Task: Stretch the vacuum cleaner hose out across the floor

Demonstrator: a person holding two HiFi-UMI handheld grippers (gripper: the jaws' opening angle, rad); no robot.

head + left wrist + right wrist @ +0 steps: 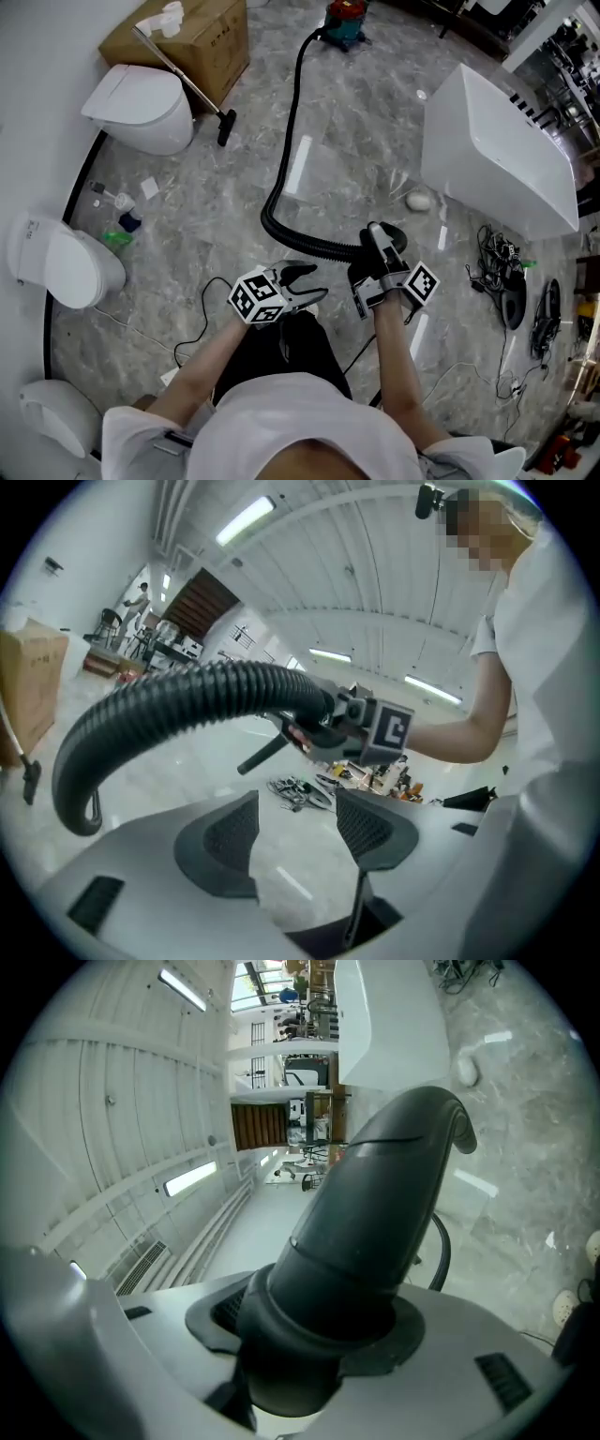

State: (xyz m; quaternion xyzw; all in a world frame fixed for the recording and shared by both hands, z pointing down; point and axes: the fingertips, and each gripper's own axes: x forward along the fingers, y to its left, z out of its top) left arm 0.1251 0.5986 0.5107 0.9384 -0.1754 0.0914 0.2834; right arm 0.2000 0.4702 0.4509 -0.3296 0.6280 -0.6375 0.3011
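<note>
This is probably a bathroom-fittings showroom or warehouse hall. A freestanding white bathtub (pixel 497 150) stands on marble-look floor (pixel 356 178). Well across from it, three toilets (pixel 141 108) line the wall beside a cardboard box (pixel 187 37). Tangled cables (pixel 511 272) lie near the bathtub, and long strip lights (pixel 248 519) hang overhead.

L tongs (pixel 311 279) apart, empty | R tongs (pixel 380 246) clamped, ahead of L

readable text: none | cardboard box (pixel 208 45) print: too small to read
</note>
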